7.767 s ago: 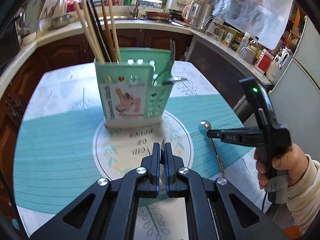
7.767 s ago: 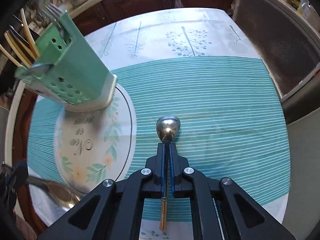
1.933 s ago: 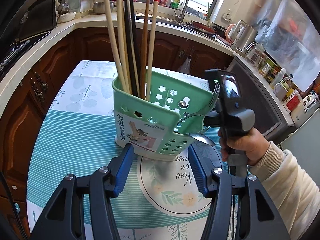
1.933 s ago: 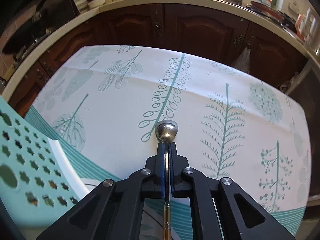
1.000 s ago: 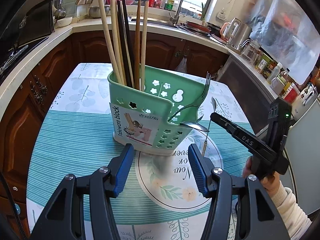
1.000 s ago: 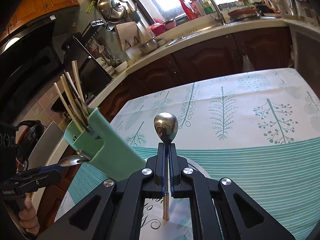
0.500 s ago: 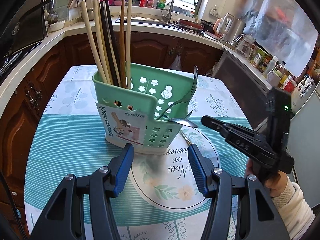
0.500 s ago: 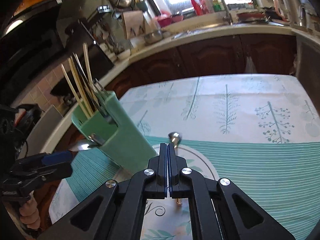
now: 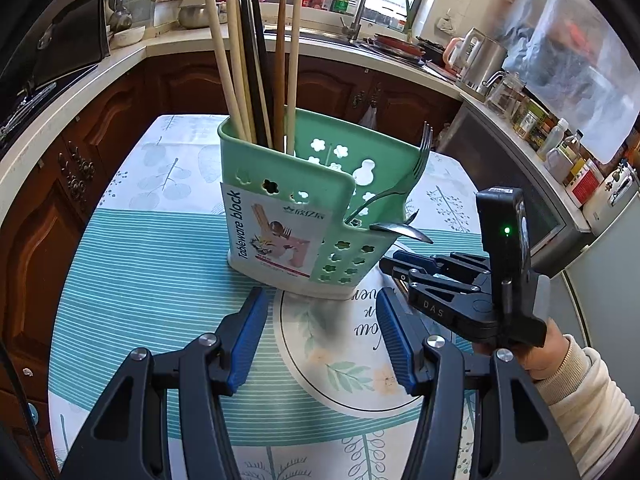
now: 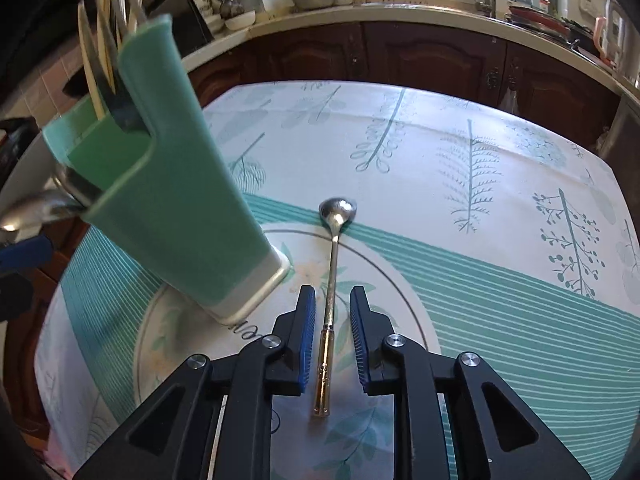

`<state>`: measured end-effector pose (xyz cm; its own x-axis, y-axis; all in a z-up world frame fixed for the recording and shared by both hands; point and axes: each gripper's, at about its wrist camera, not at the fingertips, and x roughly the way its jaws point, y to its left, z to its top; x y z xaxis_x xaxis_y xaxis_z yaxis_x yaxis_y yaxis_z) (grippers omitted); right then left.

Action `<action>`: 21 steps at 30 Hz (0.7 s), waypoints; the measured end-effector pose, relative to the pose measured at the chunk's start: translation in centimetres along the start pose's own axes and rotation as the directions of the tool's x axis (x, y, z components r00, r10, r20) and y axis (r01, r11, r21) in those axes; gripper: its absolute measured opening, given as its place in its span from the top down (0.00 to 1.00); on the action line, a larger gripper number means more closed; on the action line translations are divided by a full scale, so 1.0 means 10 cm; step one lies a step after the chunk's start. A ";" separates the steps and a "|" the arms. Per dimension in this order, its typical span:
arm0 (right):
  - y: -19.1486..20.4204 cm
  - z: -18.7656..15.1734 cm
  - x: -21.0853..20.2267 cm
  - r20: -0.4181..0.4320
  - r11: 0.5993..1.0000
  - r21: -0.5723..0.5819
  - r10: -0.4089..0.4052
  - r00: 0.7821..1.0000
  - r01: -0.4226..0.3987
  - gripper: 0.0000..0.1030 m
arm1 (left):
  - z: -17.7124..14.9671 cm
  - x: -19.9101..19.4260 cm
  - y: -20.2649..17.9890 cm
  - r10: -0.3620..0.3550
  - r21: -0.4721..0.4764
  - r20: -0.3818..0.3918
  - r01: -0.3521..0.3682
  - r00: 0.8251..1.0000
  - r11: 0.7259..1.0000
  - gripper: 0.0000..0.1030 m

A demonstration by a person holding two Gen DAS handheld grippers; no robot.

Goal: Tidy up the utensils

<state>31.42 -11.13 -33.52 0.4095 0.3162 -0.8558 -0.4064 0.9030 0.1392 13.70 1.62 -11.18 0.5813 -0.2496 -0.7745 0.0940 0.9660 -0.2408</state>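
The small spoon [image 10: 330, 280] lies flat on the counter [image 10: 500, 280], on the round printed part of the cloth, just beside the base of the green cutlery holder [image 10: 176, 216]. Its bowl points away from the camera and its gold-coloured handle end comes between the right tongs [image 10: 331, 334]. These tongs have just been opening: the jaws now stand narrowly apart, with the handle lying between them but touched by neither pad. The left tongs [image 9: 320, 338] are half open and hold nothing; they point at the front of the holder, near it.

I judge the spoon to be light, stiff and made of metal, so it will not bend or break. It looks polished, so it may slip or turn between flat pads. Because it lies so low on the cloth, the thin shaft is difficult to take. The thicker gold part of the handle seems the better place, with the pads closing squarely across it.

The holder already keeps chopsticks [image 9: 256, 60], a fork [image 9: 408, 176] and a larger spoon [image 9: 402, 232]. It is tall and probably light, so a push against it could tip it.
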 end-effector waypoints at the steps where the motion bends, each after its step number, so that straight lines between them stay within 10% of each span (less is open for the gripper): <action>1: 0.03 0.01 0.01 -0.004 1.000 -0.019 -0.009 1.000 0.009 0.82 | 0.00 0.00 0.01 0.000 -0.003 0.002 0.000 1.000 1.000 0.47; 13: 0.19 0.11 0.11 -0.158 0.989 -0.113 -0.110 0.981 0.093 0.96 | -0.06 -0.05 0.15 -0.021 -0.060 0.005 0.021 1.000 0.998 0.47; 21: -0.30 -0.14 -0.25 -0.097 0.967 0.234 0.126 0.987 -0.100 0.96 | -0.11 -0.05 0.21 -0.035 -0.071 -0.003 0.035 0.999 0.997 0.47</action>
<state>30.46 -15.00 -32.44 0.2737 0.3977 -0.8758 -0.2433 0.9095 0.3370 12.75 3.72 -11.91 0.5752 -0.2834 -0.7674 0.0563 0.9496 -0.3084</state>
